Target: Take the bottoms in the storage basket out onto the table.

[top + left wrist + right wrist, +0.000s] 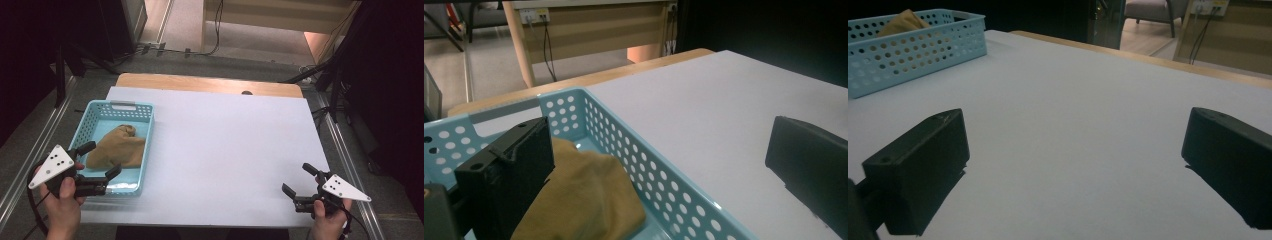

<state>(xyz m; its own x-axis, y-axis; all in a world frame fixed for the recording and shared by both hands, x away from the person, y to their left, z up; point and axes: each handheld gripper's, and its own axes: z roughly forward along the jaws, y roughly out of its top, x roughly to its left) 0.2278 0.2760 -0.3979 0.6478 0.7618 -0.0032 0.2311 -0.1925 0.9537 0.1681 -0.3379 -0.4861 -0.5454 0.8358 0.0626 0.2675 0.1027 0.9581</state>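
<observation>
A light blue perforated basket (pixel 95 111) stands at the table's left side and holds a crumpled tan cloth (pixel 116 146). My left gripper (pixel 100 161) is open at the basket's near end, one jaw over the cloth and the other over the basket's right wall. In the left gripper view the tan cloth (pixel 589 200) lies beside the left jaw, inside the basket (pixel 664 185). My right gripper (pixel 299 179) stands open low over the white sheet near the front right corner, nothing between its jaws. The basket (pixel 913 47) with the cloth (pixel 903 22) appears far off in the right gripper view.
A white sheet (pixel 225 150) covers most of the wooden table (pixel 200 82). Dark stands and cables (pixel 325 75) surround the table on the floor. A wooden desk (pixel 589 30) stands beyond the far edge.
</observation>
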